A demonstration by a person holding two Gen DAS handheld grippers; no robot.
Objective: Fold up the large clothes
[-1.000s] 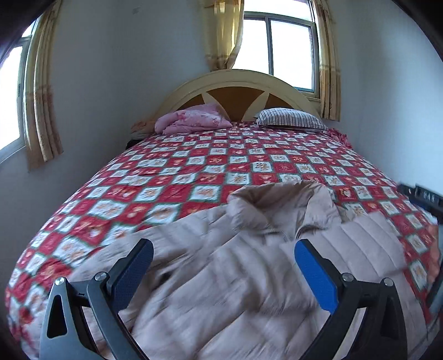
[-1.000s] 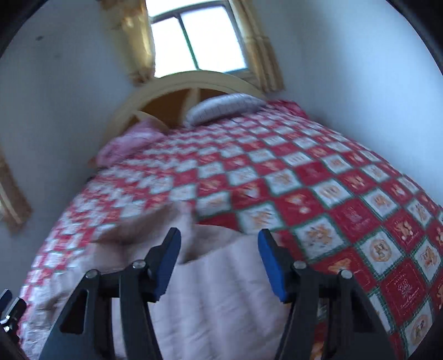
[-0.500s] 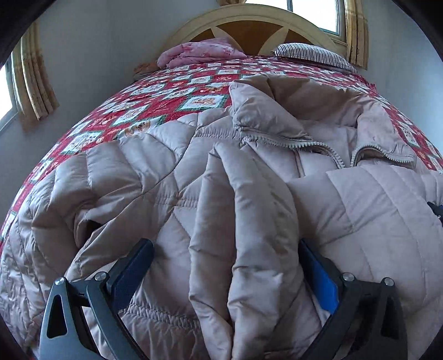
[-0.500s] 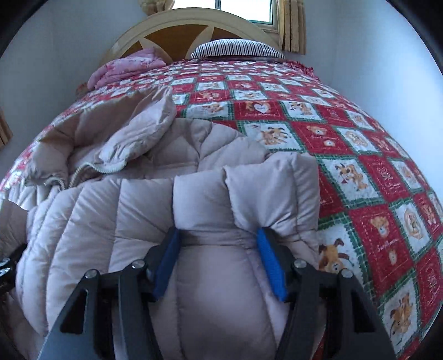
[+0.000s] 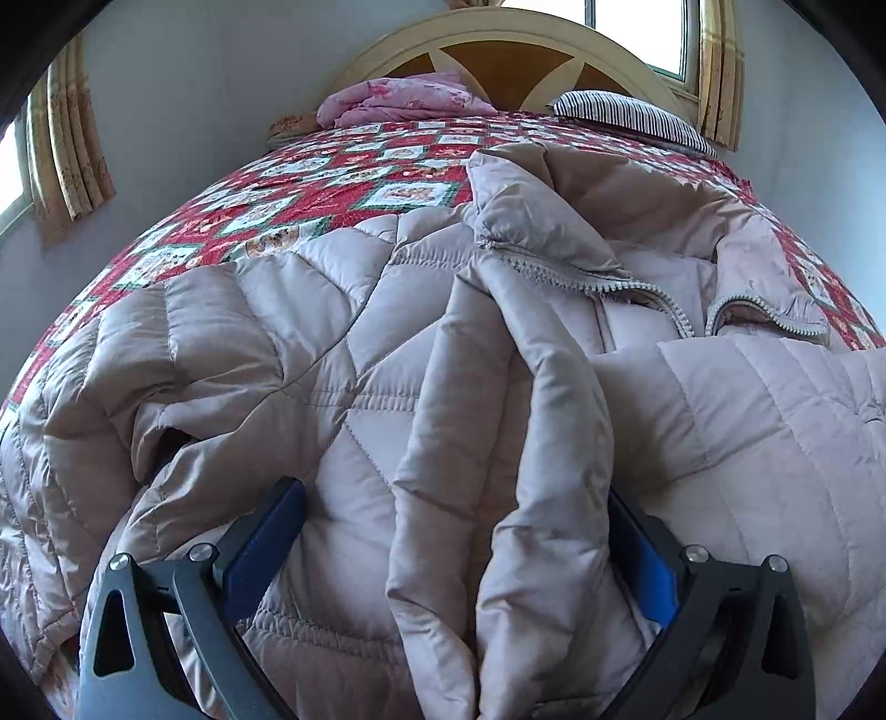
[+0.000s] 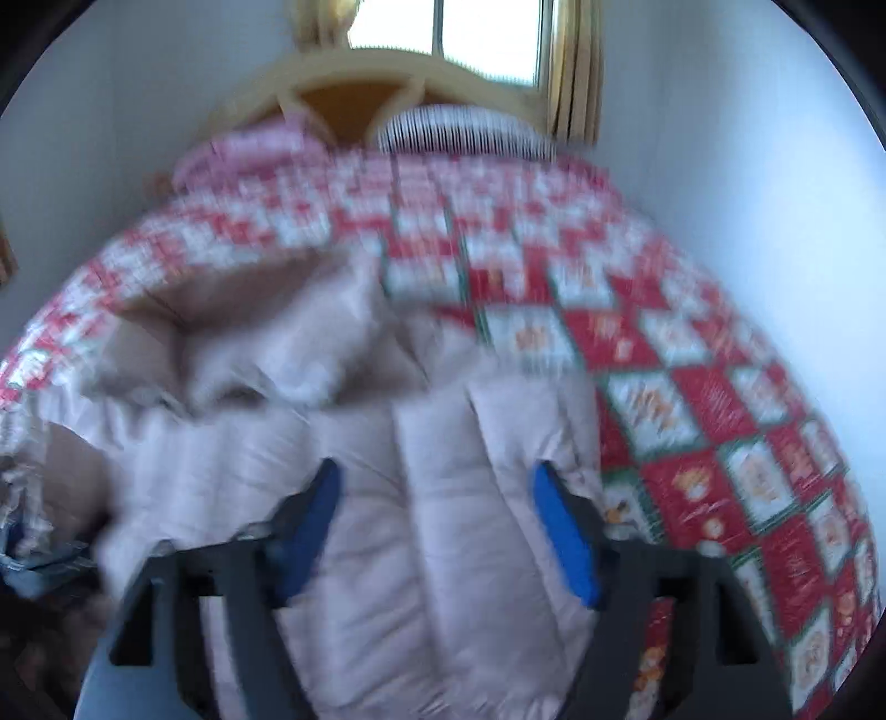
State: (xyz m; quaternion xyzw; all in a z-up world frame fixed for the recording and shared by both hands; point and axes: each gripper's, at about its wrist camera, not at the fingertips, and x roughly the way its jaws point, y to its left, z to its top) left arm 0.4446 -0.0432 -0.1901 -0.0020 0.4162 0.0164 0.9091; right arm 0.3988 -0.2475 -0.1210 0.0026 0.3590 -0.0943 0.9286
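A pale beige quilted puffer jacket (image 5: 343,399) lies spread across the near end of the bed, collar away from me, its zipper (image 5: 637,288) open at the neck. In the left wrist view a thick lengthwise fold of the jacket (image 5: 515,443) runs between the fingers of my left gripper (image 5: 454,554), which is open and pressed low into the padding. The right wrist view is motion-blurred. There my right gripper (image 6: 437,531) is open over the jacket's (image 6: 443,471) right panel, near its edge, with padding bulging between the blue pads (image 6: 565,537).
The red and white patchwork bedspread (image 5: 310,194) covers the bed (image 6: 692,387) beyond and to the right of the jacket. A pink folded blanket (image 5: 398,102) and a striped pillow (image 5: 631,116) lie by the cream headboard (image 5: 498,44). Walls stand close on both sides.
Over the second both grippers came down from above the bed onto the jacket. Since half a second ago the left has hardly shifted, while the right has drawn back and is blurred with motion.
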